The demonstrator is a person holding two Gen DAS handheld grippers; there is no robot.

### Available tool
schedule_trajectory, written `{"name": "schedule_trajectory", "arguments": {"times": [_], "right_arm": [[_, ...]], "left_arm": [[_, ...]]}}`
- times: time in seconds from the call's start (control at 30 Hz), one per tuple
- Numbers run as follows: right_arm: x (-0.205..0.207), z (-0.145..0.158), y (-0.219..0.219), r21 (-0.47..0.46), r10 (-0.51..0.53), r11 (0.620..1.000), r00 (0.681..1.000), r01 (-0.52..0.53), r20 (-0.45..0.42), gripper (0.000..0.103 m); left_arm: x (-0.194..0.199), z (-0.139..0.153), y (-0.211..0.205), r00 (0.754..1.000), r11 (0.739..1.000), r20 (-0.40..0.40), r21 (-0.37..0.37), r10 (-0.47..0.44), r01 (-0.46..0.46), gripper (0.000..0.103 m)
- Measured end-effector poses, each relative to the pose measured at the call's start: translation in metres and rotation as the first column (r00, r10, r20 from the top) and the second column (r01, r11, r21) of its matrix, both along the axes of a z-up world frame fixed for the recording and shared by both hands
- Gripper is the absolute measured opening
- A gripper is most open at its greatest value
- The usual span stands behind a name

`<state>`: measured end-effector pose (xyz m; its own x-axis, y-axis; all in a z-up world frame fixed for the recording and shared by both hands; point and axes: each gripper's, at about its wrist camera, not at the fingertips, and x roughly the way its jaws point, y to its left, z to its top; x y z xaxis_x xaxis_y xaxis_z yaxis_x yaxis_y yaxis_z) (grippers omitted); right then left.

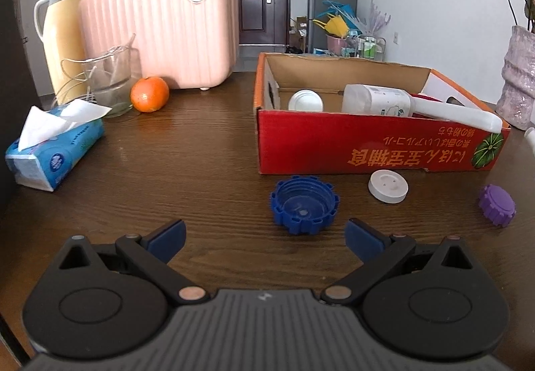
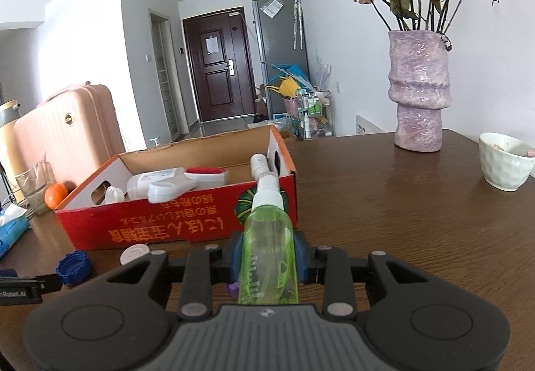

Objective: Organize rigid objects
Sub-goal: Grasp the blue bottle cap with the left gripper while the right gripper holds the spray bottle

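Right wrist view: right gripper (image 2: 269, 265) clamps a green spray bottle (image 2: 269, 257) short of the red box (image 2: 174, 223), whose near wall could catch the nozzle, while the left gripper (image 1: 265, 237) gapes before a blue cap (image 1: 303, 208).

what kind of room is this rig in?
Most likely a lived-in apartment, at a wooden dining table: a front door down the hall, a fridge beside it, and a vase of dried roses on the table.
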<state>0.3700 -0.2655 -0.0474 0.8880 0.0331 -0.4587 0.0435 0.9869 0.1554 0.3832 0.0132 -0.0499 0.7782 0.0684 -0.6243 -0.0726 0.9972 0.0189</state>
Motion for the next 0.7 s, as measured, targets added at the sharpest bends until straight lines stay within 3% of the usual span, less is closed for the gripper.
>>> {"name": "schedule_trajectory", "arguments": {"times": [0.7], "right_arm": [[0.008,-0.01,-0.008,-0.001,-0.047,0.999,0.999,0.047,-0.017,0.03]], "left_arm": [[0.038,-0.014,-0.012,1.0,1.0,-0.012,0.019,-0.019,0.019,0.103]]}}
